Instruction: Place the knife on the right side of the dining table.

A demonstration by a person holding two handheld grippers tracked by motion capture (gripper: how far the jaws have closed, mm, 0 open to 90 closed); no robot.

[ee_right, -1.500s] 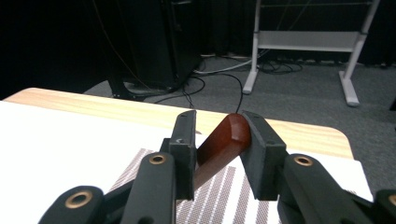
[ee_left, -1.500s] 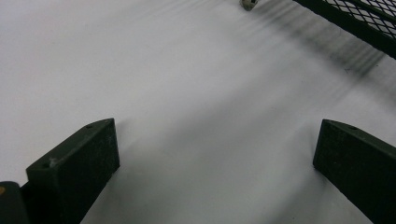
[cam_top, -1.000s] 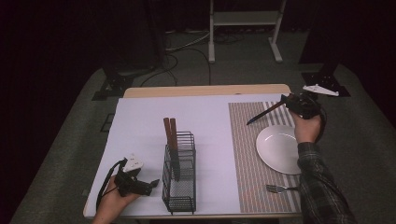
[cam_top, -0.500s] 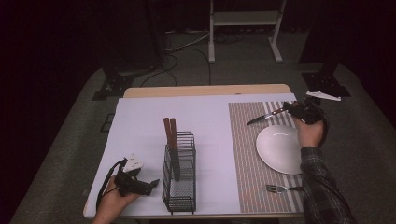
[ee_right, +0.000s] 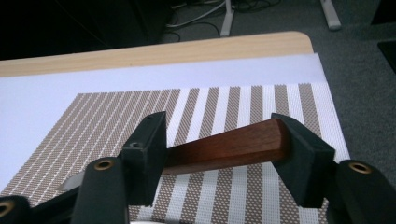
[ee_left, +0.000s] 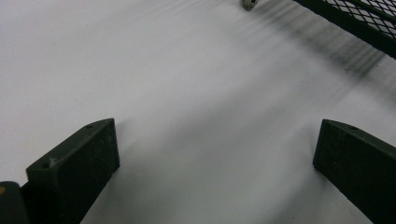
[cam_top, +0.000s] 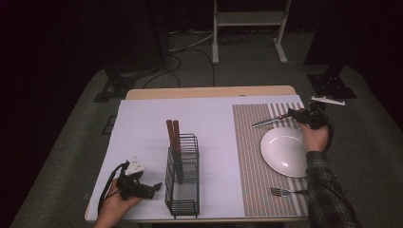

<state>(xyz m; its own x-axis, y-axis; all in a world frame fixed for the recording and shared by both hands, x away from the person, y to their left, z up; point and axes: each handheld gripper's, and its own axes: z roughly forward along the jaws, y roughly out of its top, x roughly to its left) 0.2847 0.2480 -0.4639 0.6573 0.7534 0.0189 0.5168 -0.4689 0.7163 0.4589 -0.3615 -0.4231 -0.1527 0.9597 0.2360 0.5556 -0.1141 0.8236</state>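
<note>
So the right gripper is clamped on a knife by its wooden handle, fingers squeezed on either side of it, blade sticking out toward 9 o'clock over the striped placemat. Compared to a second ago the knife sits noticeably lower and flatter, back then it was angled up off the mat near the far right corner, now it's basically down at the mat's far edge, at about 11 o'clock from the white plate. Can't tell from the high view if the blade tip is actually touching the mat or just above it

Left gripper hasn't budged, same spot at the near left of the worktop, fingers wide apart with nothing between them, just bare white surface. The black wire rack is right beside it at 3 o'clock, two more wooden-handled knives standing in it like before. Fork is lying at the near edge of the mat at 6 o'clock from the plate, same as earlier
</note>
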